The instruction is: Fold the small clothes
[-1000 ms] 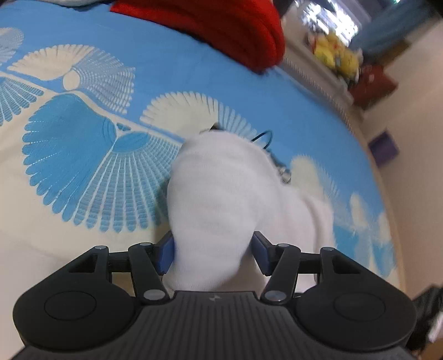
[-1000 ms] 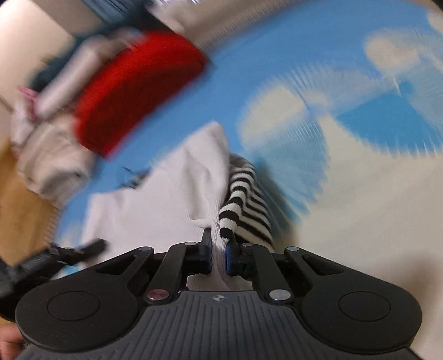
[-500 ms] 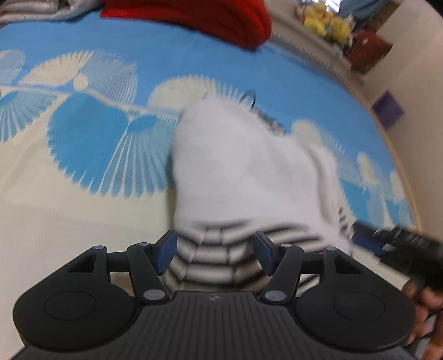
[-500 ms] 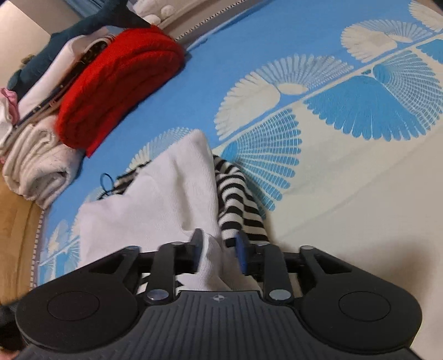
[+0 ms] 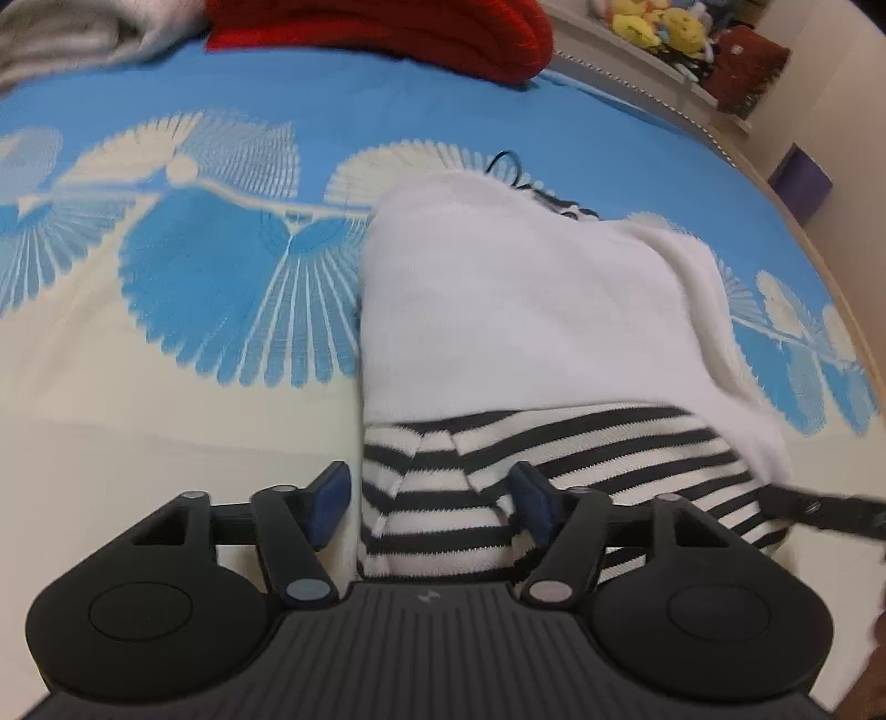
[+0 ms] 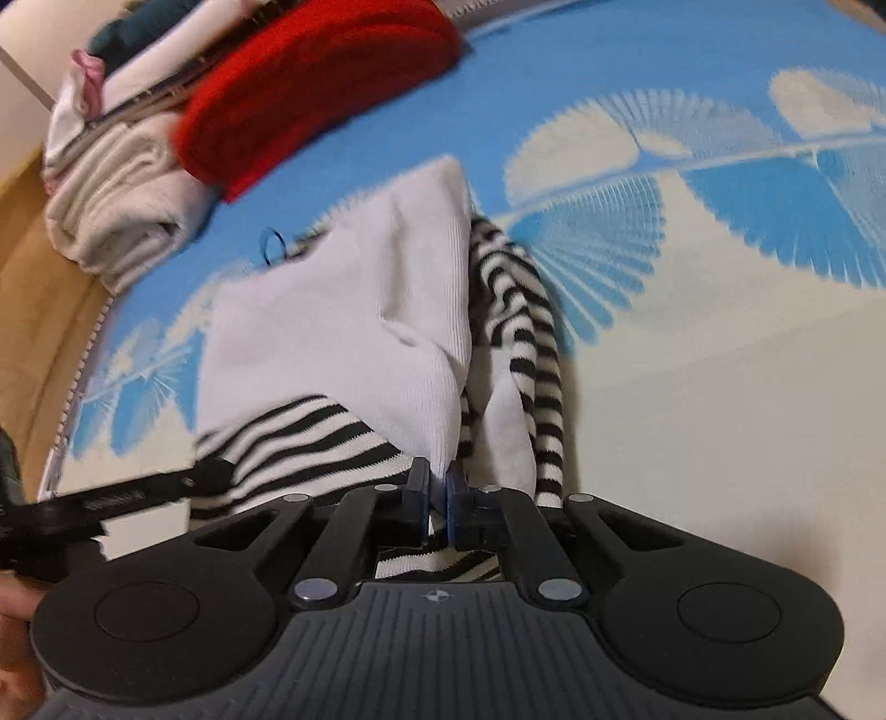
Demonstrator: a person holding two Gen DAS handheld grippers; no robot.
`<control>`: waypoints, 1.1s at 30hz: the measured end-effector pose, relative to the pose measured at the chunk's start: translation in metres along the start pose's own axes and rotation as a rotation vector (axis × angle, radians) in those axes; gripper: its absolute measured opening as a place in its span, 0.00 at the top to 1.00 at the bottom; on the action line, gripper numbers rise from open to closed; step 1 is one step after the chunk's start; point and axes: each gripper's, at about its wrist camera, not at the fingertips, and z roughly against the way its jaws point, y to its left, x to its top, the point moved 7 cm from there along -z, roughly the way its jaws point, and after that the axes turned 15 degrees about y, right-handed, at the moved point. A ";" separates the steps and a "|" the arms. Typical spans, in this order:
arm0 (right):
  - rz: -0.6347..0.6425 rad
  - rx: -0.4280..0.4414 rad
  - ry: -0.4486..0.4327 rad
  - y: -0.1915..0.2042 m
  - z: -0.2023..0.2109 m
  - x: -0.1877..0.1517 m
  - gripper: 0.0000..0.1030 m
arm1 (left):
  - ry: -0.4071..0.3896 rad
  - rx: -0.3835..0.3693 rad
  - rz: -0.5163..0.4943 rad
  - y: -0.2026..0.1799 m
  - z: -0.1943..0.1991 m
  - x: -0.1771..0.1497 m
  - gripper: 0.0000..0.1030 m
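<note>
- White-and-striped garment (image 5: 526, 332) lies folded on the blue-patterned bed (image 5: 221, 266).
- Left claw (image 5: 432, 501), jaws just opening, straddles the striped hem without pinching it.
- Right claw (image 6: 438, 493) is clamped on a white fold.
- Only the right view shows folded towels (image 6: 116, 205) at 10 o'clock, beside the red knit (image 6: 310, 83).

A bed (image 5: 166, 399) fills most of both views, covered by a bedspread (image 5: 387, 111) in bright blue and cream with fan-shaped feather motifs. Past its far edge, a pale ledge (image 5: 626, 50) carries yellow stuffed toys (image 5: 648, 25) and a dark red cushion (image 5: 747, 66). A purple box (image 5: 803, 180) sits by the cream wall (image 5: 841, 99). A wooden bed frame (image 6: 39, 288) borders the mattress.
</note>
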 end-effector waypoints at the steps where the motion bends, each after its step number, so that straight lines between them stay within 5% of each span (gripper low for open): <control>1: -0.012 -0.013 0.007 -0.003 0.000 0.000 0.95 | 0.012 -0.015 0.010 -0.002 0.004 -0.001 0.33; 5: -0.060 -0.086 0.072 -0.017 -0.012 -0.006 0.90 | -0.043 -0.019 -0.069 -0.022 0.030 -0.009 0.32; 10: -0.009 -0.199 0.082 -0.015 -0.010 -0.011 0.87 | 0.041 0.071 -0.022 -0.009 0.006 -0.030 0.23; 12: -0.013 -0.246 0.079 -0.018 -0.009 -0.016 0.64 | 0.012 0.112 0.003 -0.009 0.017 -0.033 0.22; 15: -0.033 -0.298 0.008 -0.014 0.006 -0.022 0.48 | -0.073 0.192 0.013 -0.019 0.038 -0.040 0.16; 18: -0.007 -0.309 -0.057 0.004 0.022 -0.031 0.24 | -0.143 0.197 0.023 -0.034 0.057 -0.057 0.12; 20: 0.045 -0.333 -0.102 0.018 0.033 -0.041 0.18 | -0.170 0.186 0.012 -0.046 0.066 -0.071 0.12; 24: 0.142 -0.401 -0.177 0.043 0.046 -0.063 0.12 | -0.215 0.217 0.000 -0.057 0.077 -0.099 0.12; 33: 0.129 -0.400 -0.206 0.056 0.065 -0.115 0.11 | -0.244 0.238 -0.070 -0.069 0.093 -0.150 0.05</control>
